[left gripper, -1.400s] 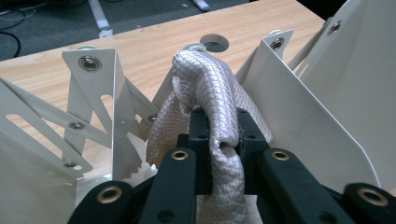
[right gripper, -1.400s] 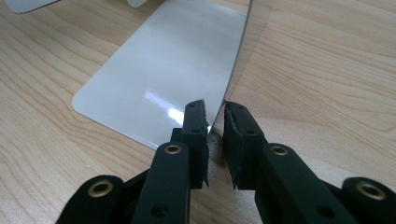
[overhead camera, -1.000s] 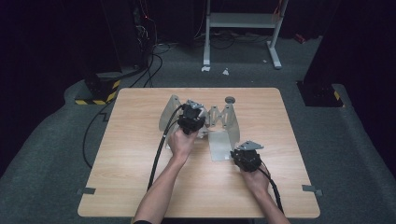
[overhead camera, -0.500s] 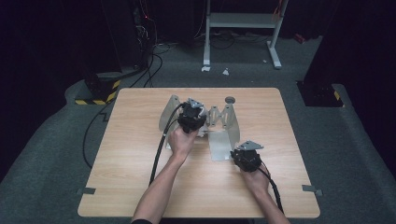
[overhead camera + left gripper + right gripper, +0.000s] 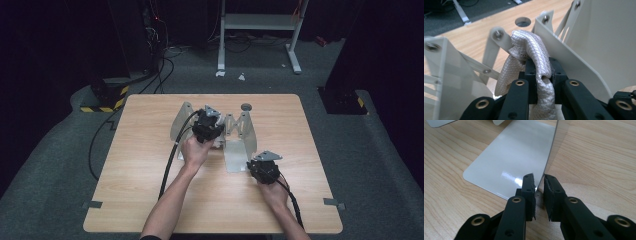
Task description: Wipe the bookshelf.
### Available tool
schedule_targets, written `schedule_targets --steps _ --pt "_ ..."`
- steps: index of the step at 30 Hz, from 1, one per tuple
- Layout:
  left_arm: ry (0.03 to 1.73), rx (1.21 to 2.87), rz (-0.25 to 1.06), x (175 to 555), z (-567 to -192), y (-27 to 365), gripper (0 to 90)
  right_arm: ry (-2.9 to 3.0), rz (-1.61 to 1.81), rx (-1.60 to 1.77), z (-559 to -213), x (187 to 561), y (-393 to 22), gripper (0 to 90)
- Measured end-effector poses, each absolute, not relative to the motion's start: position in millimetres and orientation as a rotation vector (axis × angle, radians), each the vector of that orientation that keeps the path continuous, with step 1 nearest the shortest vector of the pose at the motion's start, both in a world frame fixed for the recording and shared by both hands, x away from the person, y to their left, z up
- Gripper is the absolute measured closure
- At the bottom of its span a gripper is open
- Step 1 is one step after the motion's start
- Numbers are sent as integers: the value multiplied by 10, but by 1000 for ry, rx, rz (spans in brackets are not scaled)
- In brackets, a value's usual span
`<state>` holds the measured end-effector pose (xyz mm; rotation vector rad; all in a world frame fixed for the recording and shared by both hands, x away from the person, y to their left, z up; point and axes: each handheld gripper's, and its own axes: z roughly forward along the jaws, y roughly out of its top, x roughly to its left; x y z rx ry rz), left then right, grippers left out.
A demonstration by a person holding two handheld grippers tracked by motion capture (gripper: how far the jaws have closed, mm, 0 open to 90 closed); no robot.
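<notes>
A pale metal folding rack [image 5: 248, 134] of upright plates and cross links stands at the table's middle. My left gripper [image 5: 207, 131] reaches down among its plates. In the left gripper view its jaws [image 5: 541, 72] are shut on a bunched silvery woven cloth [image 5: 529, 47], which bulges up above the pads between two plates [image 5: 584, 37]. My right gripper [image 5: 256, 165] is at the rack's near right corner. The right gripper view shows its jaws [image 5: 539, 183] closed on the thin edge of an upright plate [image 5: 548, 161], beside the glossy flat base plate [image 5: 516, 157] lying on the wood.
A small grey round disc [image 5: 245, 106] lies on the wooden table [image 5: 150, 200] behind the rack. Black cables trail from both grippers across the table, the left one [image 5: 170, 165] running toward the near edge. A metal frame [image 5: 260, 22] stands on the floor beyond.
</notes>
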<state>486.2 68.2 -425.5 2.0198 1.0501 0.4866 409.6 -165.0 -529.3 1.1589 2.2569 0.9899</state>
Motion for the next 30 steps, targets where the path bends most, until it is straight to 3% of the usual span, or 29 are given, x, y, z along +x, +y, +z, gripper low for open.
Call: schedule_targets --steps 30 --pt "1079 2148 443 4935 -4716 607 797 2258 994 1160 -5294 4098 -1651 794"
